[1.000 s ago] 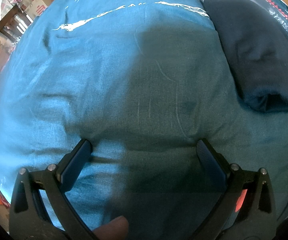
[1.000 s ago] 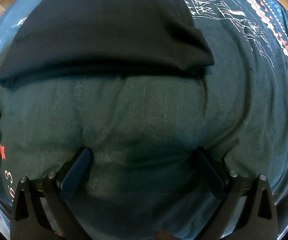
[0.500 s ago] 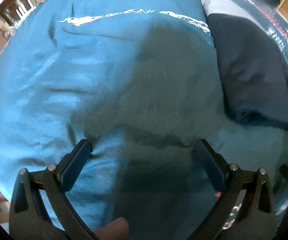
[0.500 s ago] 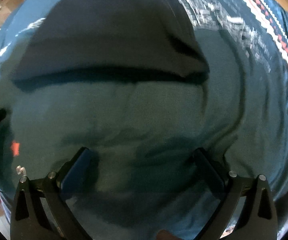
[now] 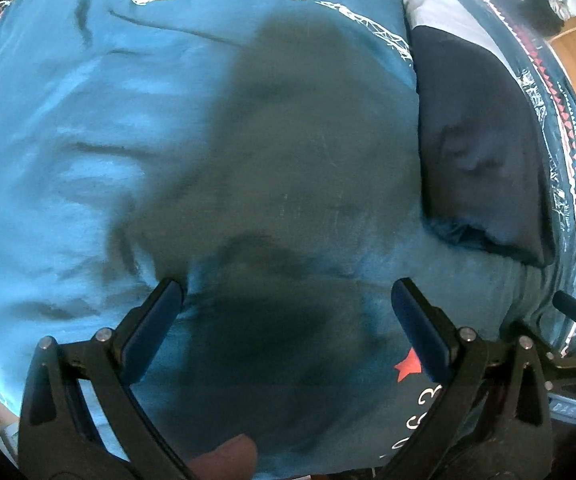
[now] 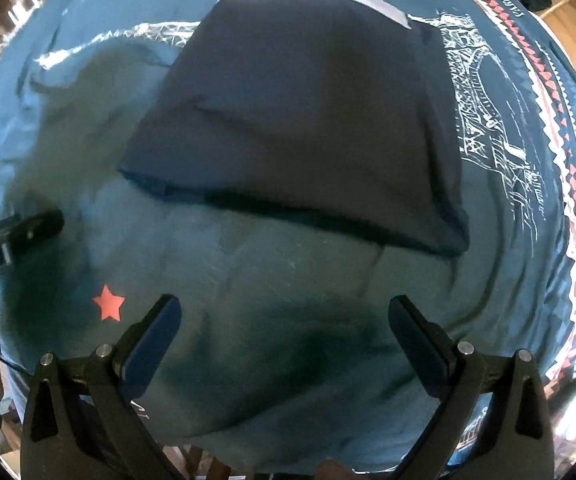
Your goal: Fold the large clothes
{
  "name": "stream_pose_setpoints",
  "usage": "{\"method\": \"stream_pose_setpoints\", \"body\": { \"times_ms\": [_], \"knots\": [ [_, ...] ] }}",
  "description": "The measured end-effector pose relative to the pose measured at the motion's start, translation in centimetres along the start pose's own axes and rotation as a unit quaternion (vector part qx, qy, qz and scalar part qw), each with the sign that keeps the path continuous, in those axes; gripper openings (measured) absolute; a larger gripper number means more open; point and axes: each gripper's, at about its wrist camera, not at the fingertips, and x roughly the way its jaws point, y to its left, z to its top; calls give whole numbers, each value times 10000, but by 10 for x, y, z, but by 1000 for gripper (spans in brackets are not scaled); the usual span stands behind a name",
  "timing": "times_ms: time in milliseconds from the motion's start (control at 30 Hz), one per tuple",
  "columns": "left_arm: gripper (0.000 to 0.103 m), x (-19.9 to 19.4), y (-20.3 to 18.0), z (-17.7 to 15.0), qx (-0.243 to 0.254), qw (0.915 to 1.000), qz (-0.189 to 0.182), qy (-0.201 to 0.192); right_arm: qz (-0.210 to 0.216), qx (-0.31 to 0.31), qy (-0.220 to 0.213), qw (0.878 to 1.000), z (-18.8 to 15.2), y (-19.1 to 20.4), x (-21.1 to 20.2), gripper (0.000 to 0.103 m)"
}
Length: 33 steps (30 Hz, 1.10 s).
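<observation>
Now we hold our left gripper [image 5: 288,312] with its jaws spread wide above the teal cloth [image 5: 88,140], nothing between them. Our right gripper [image 6: 284,324] hangs likewise agape over the same fabric. At two o'clock of the left view lies the folded navy garment [image 5: 479,140]; in the right view it [image 6: 307,120] sits at twelve o'clock. A red star [image 6: 108,303] shows at eight.

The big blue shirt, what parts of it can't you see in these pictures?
- Left wrist view: the blue shirt runs past every edge, so its full shape is unknown.
- Left wrist view: the white numbers are partly behind a gripper finger.
- Right wrist view: the folded navy garment covers the cloth beneath it.
- Both views: dark shadows and blur hide creases.
</observation>
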Motion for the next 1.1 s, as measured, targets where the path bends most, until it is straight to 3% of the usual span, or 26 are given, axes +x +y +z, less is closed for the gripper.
{"method": "stream_pose_setpoints", "body": {
  "times_ms": [600, 867, 1000, 1100],
  "knots": [
    [103, -5, 25, -15, -157, 9996, -1, -218, 114, -138, -78, 9998, -4, 20, 13, 103],
    [103, -18, 12, -4, -138, 9992, 154, -331, 149, -149, -67, 9998, -7, 26, 16, 103],
    [103, -41, 4, -8, 16, 9956, 515, -785, 98, -140, -232, 9996, -8, 25, 10, 103],
    [103, -77, -4, -18, 215, 9824, 995, -1569, 111, -76, -646, 9978, -12, 24, -13, 103]
  ]
}}
